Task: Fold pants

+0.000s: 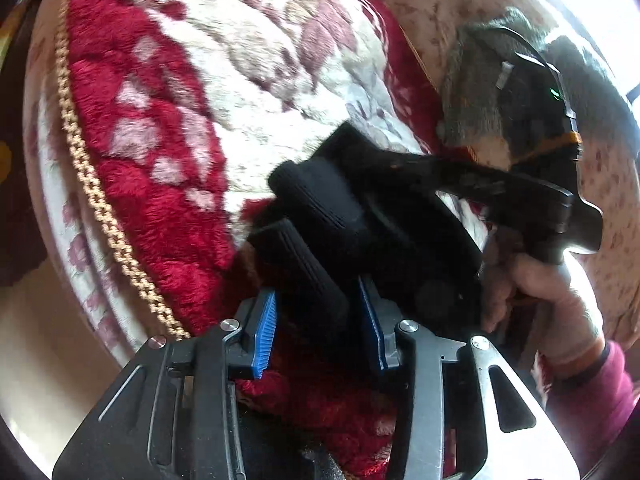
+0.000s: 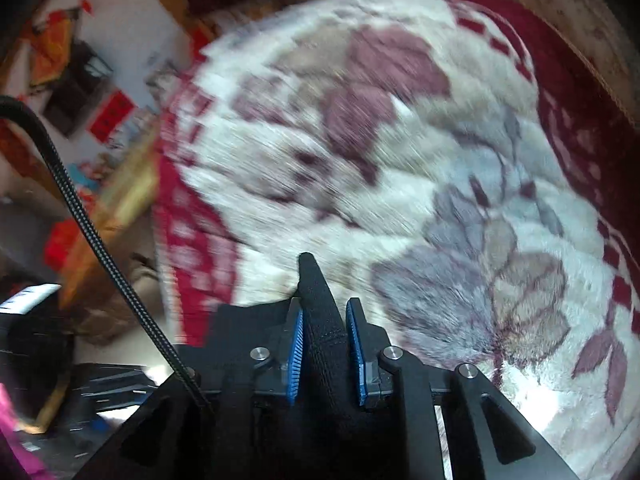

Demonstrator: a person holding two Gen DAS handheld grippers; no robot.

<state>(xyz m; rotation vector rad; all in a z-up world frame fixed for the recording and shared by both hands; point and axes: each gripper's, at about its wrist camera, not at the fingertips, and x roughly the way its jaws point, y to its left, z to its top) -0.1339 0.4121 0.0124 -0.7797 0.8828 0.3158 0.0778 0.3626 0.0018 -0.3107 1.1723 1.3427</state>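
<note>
We have the black pants (image 1: 352, 216) gathered up off the blanket (image 1: 256, 60), bunched in thick ribbed rolls rather than lying flat. Our left gripper (image 1: 320, 312) has its blue pads (image 1: 267, 320) closed in on one rolled band of the cloth, pinching it. From this we judge the fabric soft, thick and light, limp enough to sag wherever we leave it unsupported, and grippy rather than slick against the ribbed pads. The best hold is likely the elastic hem or waistband, where the knit is doubled and will not slide out.

Further right in the left wrist view, our right hand (image 1: 560, 300) holds the other tool, its black body meeting the same bundle. In its own camera, our right gripper (image 2: 325, 344) nips a narrow strip of the black pants between its fingers (image 2: 296, 344), the cloth poking out past the tips.

The plush red-and-cream blanket fills most of the bed; its pile may drag on the knit. A grey garment (image 1: 480, 92) lies toward the far right corner, well apart, and a braided cable (image 2: 80, 208) hangs at the left of the right view, where it could snag.
</note>
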